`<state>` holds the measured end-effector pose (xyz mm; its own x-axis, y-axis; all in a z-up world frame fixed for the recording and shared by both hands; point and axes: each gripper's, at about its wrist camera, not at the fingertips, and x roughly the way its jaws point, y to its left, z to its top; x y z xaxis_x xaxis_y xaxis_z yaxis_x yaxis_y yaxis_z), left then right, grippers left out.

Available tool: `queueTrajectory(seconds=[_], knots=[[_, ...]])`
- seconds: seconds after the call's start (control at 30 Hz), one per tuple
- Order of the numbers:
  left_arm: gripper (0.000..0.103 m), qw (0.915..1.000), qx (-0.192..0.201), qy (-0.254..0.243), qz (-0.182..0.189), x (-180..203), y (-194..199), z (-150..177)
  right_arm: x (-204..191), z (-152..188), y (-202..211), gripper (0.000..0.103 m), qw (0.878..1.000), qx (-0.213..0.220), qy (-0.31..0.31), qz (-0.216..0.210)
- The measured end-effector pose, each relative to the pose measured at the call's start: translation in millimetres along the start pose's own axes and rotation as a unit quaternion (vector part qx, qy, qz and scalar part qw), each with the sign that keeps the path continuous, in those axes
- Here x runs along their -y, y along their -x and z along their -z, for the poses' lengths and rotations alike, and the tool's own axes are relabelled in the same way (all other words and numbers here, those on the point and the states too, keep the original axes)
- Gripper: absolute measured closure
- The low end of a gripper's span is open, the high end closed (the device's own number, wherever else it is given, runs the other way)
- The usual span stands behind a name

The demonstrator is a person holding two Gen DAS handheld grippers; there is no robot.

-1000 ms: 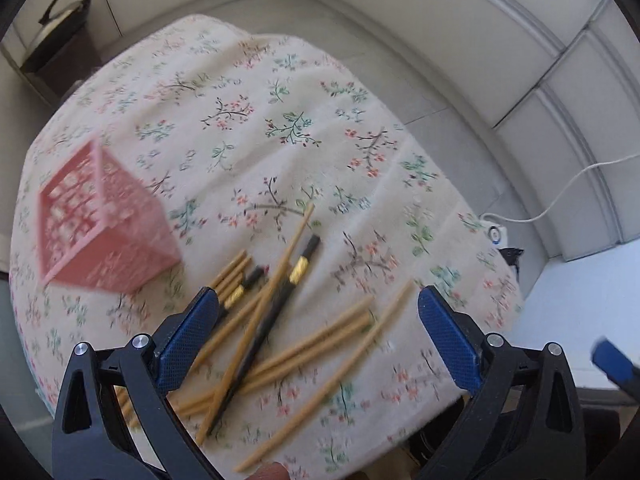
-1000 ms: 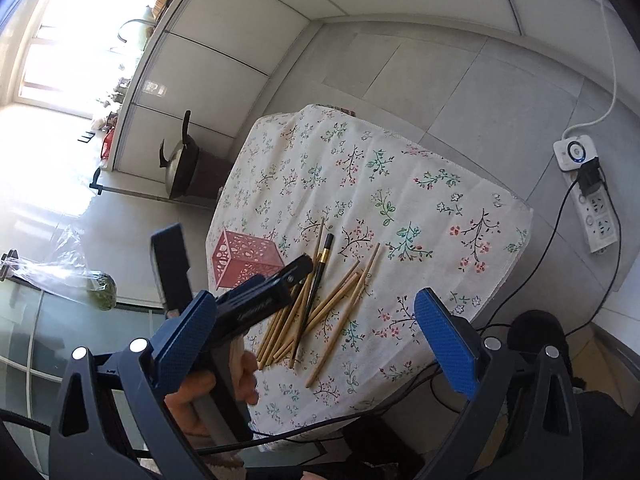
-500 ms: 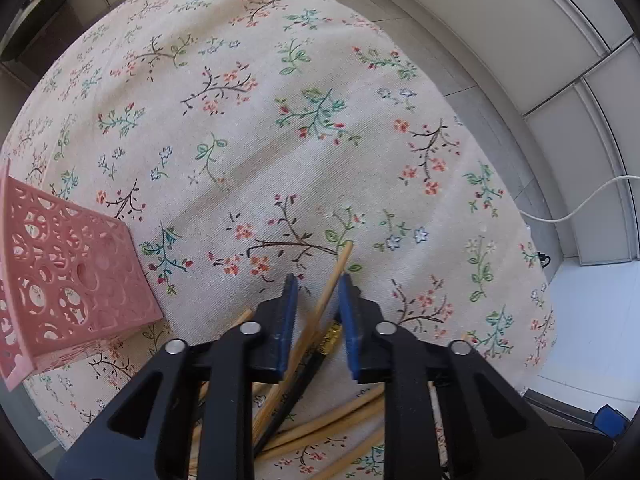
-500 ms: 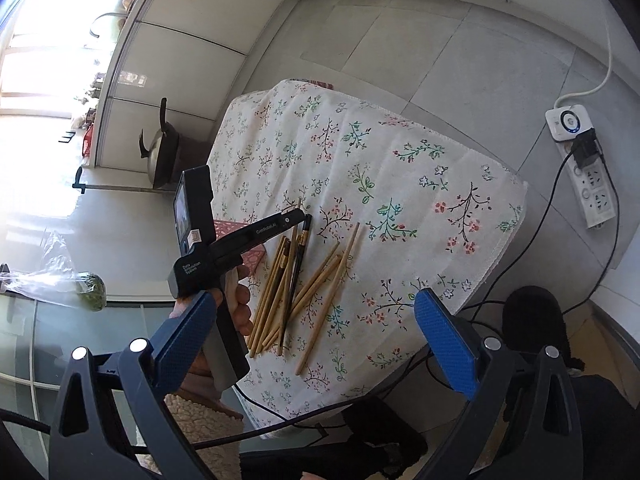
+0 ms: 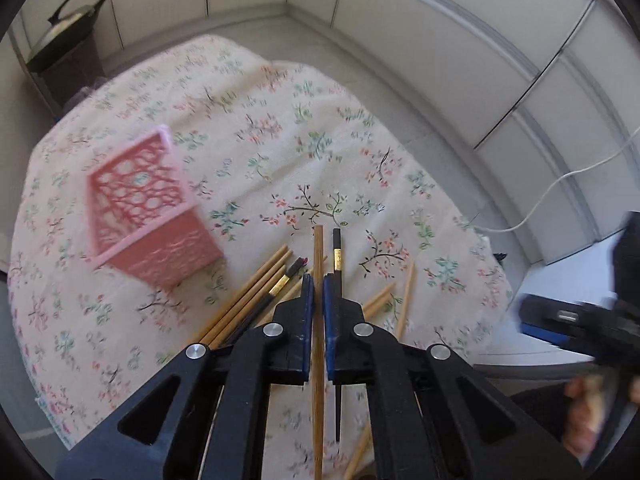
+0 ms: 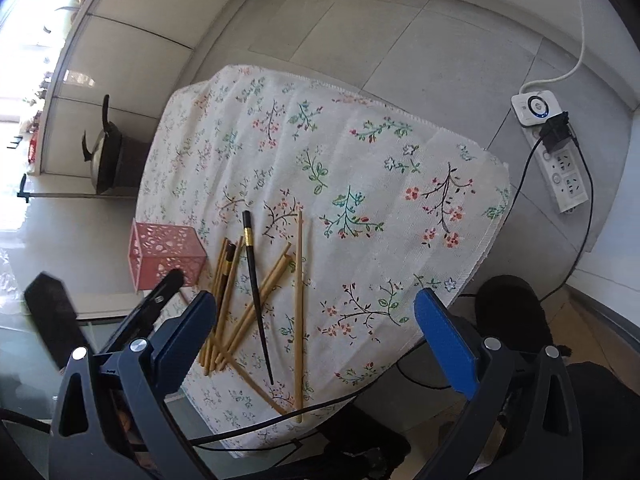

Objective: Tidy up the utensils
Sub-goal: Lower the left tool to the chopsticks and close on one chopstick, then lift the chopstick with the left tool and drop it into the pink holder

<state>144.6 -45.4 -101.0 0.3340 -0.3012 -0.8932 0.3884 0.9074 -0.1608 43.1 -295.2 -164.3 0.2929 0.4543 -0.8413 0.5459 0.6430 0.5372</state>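
The left gripper (image 5: 319, 280) is clamped on 1 wooden chopstick (image 5: 318, 248) poking ahead of its pads, the loose chopsticks (image 5: 256, 292) just beneath, the pink holder (image 5: 144, 208) ahead-left on the floral tablecloth (image 5: 280, 128), while the right gripper (image 6: 316, 312) stands wide apart, holding nothing.

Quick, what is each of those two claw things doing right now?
Left gripper: closed on a wooden chopstick.
Right gripper: fingers wide open, holding nothing, above the chopsticks on the table.
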Motion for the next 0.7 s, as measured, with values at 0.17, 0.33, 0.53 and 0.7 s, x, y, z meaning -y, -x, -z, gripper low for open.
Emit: queueTrajectory(seconds=[0.17,0.33,0.53,0.7], knots=[[0.099,0.9974,0.068,0.008,0.024,-2.5,62.5,22.7,-9.0,0.8,-35.6,0.013,0.999,-0.018,-0.003,0.05],[0.099,0.992,0.124,0.004,0.024,-7.1,109.6,32.2,-35.3,-0.8,-62.2,0.042,0.997,-0.015,0.023,0.079],[0.099,0.9857,0.164,0.005,0.039,-13.2,140.1,37.8,-49.3,1.4,-89.8,0.077,0.991,-0.023,0.05,0.124],[0.099,0.9812,0.188,0.008,0.042,-16.7,155.8,39.1,-55.2,-4.5,-96.3,0.094,0.991,-0.007,0.061,0.122]])
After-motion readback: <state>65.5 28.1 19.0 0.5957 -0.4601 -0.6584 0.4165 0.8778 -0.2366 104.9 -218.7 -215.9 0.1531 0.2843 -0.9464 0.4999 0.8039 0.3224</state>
